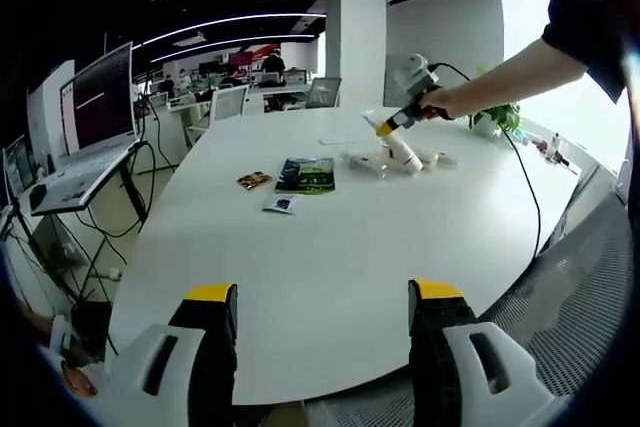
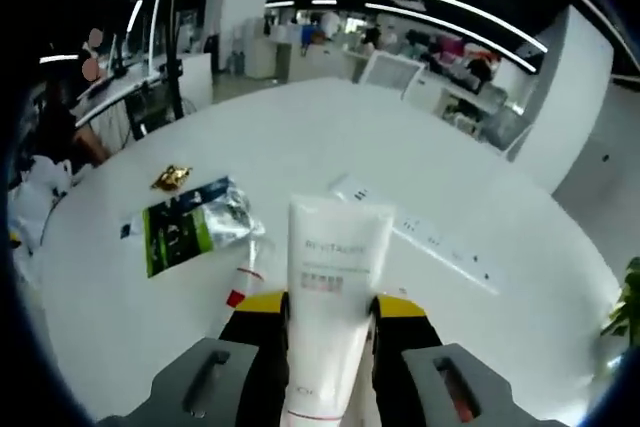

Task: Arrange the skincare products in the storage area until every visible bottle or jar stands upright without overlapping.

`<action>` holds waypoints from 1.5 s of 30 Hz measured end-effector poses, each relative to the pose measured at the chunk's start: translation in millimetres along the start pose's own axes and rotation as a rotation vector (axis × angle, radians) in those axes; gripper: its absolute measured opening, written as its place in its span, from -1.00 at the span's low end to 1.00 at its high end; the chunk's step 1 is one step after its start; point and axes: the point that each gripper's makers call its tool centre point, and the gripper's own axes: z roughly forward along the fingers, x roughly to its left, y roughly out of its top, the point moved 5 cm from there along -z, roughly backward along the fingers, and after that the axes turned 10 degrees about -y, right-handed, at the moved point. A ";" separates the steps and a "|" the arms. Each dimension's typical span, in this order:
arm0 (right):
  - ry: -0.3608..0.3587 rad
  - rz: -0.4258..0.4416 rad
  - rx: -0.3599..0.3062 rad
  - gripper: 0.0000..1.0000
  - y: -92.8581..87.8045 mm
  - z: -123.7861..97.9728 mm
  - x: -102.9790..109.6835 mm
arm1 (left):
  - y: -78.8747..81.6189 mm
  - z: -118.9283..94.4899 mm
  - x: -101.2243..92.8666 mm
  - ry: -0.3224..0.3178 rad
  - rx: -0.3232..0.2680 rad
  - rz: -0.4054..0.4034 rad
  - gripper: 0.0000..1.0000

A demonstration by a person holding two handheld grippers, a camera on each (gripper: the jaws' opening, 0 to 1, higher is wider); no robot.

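Left tongs (image 1: 323, 312): spread wide, nothing between the jaws, positioned over the near edge of the white counter (image 1: 330, 247).

Right tongs (image 2: 327, 312): pinching a white tube (image 2: 328, 292) between the yellow-tipped jaws. The tube stands up out of the jaws with its flat crimped end farthest from the tongs. In the left gripper view, the right tongs (image 1: 392, 124) are at the far right of the counter, held by a hand (image 1: 437, 103), with the tube (image 1: 400, 148) slanting down toward the counter.

Remaining products: a small cluster of pale tubes and bottles (image 1: 400, 161) lies on the counter just below the right tongs; individual items in it cannot be told apart. In the right gripper view, a slim tube with a red band (image 2: 243, 282) lies on the counter just left of the jaws.

Other items on the counter: a green-and-black packet (image 1: 306, 175) near the centre, a small gold sachet (image 1: 253, 181) just to its left, and a small sachet (image 1: 281, 205) nearer than both. A long white strip (image 2: 425, 232) lies beyond the held tube.

A laptop (image 1: 85, 142) stands on a stand left of the counter.
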 end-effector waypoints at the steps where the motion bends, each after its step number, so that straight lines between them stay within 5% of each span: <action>1: -0.004 0.010 -0.008 -0.53 -0.3 -3.1 0.2 | 0.1 0.0 0.0 0.000 0.000 0.000 0.25; 37: -0.085 0.185 -0.151 -0.54 -28.0 -81.0 23.4 | 0.1 0.3 -5.8 -0.050 0.034 0.012 0.40; 45: -0.086 0.189 -0.195 -0.54 -21.9 -100.4 28.6 | 21.9 4.9 6.3 -0.086 0.022 -0.005 0.40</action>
